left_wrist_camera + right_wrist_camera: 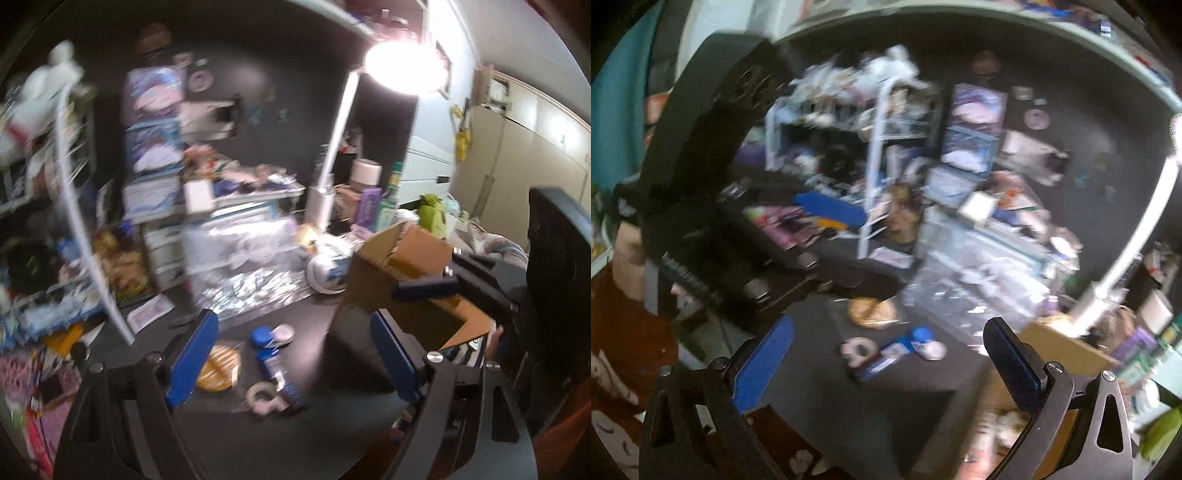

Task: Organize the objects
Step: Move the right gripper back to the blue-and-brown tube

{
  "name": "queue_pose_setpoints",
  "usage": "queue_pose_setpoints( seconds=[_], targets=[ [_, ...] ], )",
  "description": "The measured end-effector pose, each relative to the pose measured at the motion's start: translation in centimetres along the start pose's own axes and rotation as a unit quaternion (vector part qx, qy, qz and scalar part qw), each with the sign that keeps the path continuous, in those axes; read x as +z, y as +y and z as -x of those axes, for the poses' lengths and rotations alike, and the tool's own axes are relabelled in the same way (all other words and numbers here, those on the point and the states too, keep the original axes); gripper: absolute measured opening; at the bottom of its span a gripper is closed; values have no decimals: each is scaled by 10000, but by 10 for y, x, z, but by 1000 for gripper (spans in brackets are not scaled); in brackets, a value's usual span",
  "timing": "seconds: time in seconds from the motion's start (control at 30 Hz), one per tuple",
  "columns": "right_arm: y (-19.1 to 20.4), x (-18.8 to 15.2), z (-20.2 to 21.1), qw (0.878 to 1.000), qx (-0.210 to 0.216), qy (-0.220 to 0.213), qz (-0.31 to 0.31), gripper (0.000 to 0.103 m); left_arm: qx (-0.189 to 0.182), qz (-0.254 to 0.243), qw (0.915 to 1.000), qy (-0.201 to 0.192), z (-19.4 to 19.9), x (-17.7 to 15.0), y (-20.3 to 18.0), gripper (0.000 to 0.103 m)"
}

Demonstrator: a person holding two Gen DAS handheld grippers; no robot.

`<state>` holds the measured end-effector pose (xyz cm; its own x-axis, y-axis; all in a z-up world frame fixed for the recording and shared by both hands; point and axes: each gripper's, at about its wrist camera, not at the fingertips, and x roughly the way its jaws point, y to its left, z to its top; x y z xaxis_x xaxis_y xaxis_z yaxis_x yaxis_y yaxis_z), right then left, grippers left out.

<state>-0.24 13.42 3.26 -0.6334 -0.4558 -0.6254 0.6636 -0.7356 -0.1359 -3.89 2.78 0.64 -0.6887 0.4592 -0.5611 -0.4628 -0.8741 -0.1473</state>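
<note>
My left gripper [293, 354] is open low over the black table [258, 435], with nothing between its blue pads. Beyond it lie a yellow round wrapped item [218, 365], a blue-capped tube [273, 354] and a white tape ring [264, 397]. An open cardboard box [402, 280] stands to the right, and one finger [424, 288] of my right gripper reaches over it. In the right wrist view my right gripper [888, 365] is wide open and empty. The same yellow item [871, 312], ring [858, 349] and tube [908, 347] lie ahead of it. The left gripper's blue pad [831, 208] shows at the upper left.
Both views are blurred. A white wire rack [74, 166] packed with goods stands at the left. Stacked boxes and plastic packs [236, 236] fill the table's back. A lit desk lamp [402, 66] and bottles [388, 199] stand at the right. A person's patterned clothing [620, 350] shows at the left.
</note>
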Motion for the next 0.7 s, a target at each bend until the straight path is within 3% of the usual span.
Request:
queue_pose_setpoints(
  seconds=[0.1,0.23,0.47,0.7],
  targets=[
    [15,-5,-28,9990,359,193,-185,103,231,191,9995,57,0,-20,21,82],
    [18,-24,-68,9951,459,514,-710,101,381,455,9981,175,-2,-47,43,82],
    [0,-76,-126,9787,-206,1018,-1771,51,387,722,9961,335,-4,-81,63,82],
    [-9,-92,-146,9717,-592,1350,-1848,43,319,785,9959,331,-3,-87,68,82]
  ],
)
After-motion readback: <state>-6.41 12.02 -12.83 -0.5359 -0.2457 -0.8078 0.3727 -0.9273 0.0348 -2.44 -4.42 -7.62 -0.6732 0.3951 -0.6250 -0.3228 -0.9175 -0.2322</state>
